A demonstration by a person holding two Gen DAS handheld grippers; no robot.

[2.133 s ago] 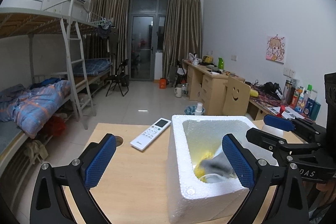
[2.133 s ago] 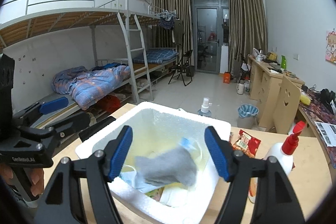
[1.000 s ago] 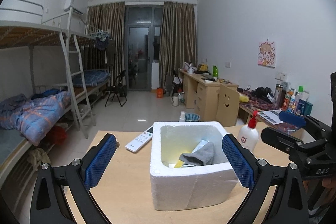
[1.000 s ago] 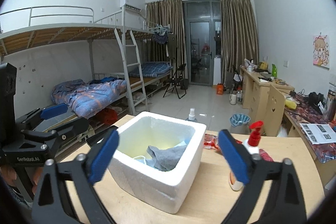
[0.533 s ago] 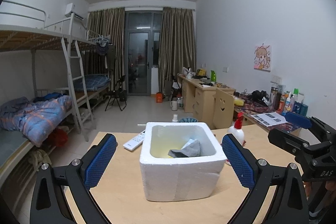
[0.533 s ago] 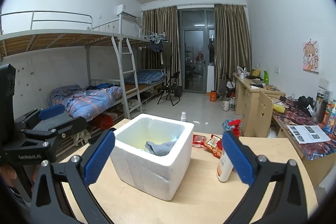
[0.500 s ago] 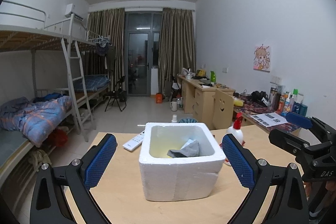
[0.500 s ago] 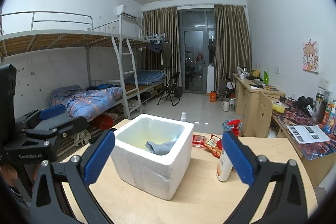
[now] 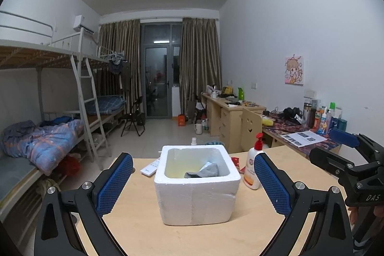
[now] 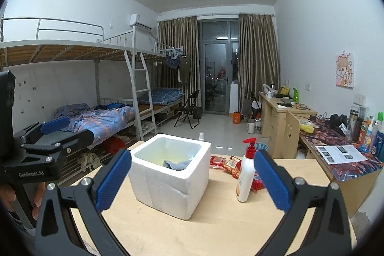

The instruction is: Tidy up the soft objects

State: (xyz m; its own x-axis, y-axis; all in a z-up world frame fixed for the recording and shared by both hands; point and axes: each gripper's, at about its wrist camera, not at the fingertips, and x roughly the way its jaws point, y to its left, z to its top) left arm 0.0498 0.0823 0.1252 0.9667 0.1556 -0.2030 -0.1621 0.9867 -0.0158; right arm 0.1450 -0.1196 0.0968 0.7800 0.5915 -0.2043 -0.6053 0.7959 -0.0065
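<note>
My left claw (image 9: pixel 193 180) spread wide and empty, right claw (image 10: pixel 192 180) likewise, white square foam box (image 9: pixel 195 196) ahead between my fingers on the pale wooden table (image 9: pixel 144 232), grey soft cloth (image 9: pixel 204 171) inside it, white pump bottle with red top (image 10: pixel 246 175) right of the box

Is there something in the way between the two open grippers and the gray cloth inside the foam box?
Nothing visible blocks the way from above. The gray cloth lies inside the open-topped foam box, so only the box walls stand in front of the left gripper and right gripper. The lotion bottle stands beside the box, apart.
</note>
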